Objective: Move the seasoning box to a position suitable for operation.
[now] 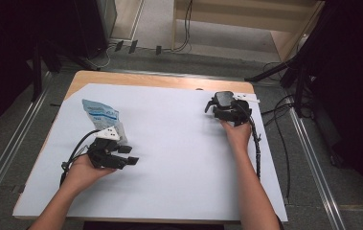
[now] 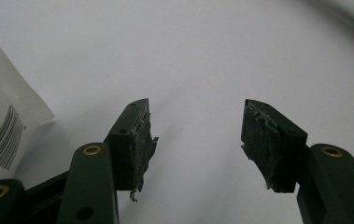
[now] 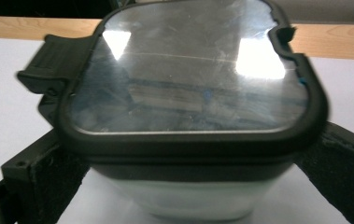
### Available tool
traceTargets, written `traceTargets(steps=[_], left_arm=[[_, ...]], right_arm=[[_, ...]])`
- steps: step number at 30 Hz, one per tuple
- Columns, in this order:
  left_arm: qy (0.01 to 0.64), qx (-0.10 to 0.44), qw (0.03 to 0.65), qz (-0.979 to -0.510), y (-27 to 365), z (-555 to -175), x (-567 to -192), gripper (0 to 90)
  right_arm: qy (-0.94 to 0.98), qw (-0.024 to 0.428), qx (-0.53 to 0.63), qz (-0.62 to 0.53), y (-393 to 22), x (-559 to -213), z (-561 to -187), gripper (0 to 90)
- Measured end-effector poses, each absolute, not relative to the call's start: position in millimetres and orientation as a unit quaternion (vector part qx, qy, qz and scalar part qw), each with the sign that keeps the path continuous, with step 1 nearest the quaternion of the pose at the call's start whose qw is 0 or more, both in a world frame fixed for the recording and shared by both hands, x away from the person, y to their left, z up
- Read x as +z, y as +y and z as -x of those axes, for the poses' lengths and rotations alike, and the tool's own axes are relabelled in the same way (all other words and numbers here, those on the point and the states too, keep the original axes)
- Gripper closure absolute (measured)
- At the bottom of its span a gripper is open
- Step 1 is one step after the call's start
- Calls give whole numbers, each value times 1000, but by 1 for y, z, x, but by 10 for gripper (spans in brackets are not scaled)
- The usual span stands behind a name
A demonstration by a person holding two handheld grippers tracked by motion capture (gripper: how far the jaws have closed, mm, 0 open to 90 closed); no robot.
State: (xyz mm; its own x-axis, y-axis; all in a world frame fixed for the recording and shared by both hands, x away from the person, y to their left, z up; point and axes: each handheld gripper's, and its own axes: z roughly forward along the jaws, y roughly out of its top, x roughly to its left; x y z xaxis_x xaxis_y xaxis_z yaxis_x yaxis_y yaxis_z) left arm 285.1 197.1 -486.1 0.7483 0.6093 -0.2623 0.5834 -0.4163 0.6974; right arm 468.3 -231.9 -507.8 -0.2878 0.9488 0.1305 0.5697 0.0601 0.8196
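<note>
The right hand-held gripper [image 1: 223, 109] was clenched on a clear-lidded container [image 3: 191, 93] at the far right of the desk [image 1: 179, 158], its jaws bearing on the two opposite sides just below the black lid rim. The container looked rigid and fairly light, with a smooth plastic body that could slip, so that grip on the sides under the rim seemed the soundest place to take it. The left hand-held gripper [image 1: 126, 160] stood released and empty beside a white and blue pouch [image 1: 100, 115], whose barcode showed but whose writing was too small to read.
</note>
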Motion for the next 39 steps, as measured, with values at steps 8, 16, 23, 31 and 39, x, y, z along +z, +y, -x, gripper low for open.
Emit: traceTargets(steps=[8,16,23,31,39], left_arm=[[359,16,407,-839,201,-281,-487,436],[369,16,408,-835,204,-278,-488,435],[372,18,406,-835,206,-276,-489,434],[372,18,407,-834,206,-277,-489,433],[373,17,408,-833,207,-278,-489,433]], right_arm=[[689,222,412,-553,-226,-516,-478,0],[690,221,406,-557,-223,-523,-484,34],[694,248,395,-548,-222,-522,-482,111],[704,278,380,-531,-218,-519,-478,148],[705,273,380,-533,-217,-517,-476,153]])
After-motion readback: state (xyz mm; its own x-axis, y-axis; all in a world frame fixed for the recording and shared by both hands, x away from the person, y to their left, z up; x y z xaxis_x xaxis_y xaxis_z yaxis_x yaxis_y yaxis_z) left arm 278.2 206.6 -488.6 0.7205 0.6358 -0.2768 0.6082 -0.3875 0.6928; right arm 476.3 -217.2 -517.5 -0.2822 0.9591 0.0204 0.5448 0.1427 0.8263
